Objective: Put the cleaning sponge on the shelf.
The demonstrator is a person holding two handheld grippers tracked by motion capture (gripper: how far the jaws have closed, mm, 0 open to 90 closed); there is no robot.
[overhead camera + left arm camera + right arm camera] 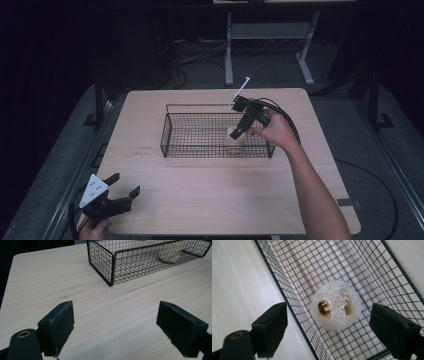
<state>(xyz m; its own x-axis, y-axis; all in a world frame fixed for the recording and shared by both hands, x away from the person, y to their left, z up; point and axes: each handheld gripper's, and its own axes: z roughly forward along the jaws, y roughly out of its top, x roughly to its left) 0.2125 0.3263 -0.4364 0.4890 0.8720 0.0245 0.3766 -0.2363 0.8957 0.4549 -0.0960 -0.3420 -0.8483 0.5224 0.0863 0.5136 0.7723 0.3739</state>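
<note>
Loofah point(172, 253) top cut off by edge

The tabletop point(210, 200) looks like pale wood or wood-grain laminate, matt, with fine straight grain and a few faint dark scuffs left of the basket. The basket point(172, 131) is thin wire mesh with a thicker rim rod, coated black, with a slight sheen. Inside it, toward the right, the loofah point(335, 305) is off-white, coarse and fibrous, rough all over, with open holes through its middle. The right gripper point(328, 326) and the left gripper point(116, 325) carry matt black pads, plastic or rubber by their look, slightly grainy and worn pale at the edges.
</note>
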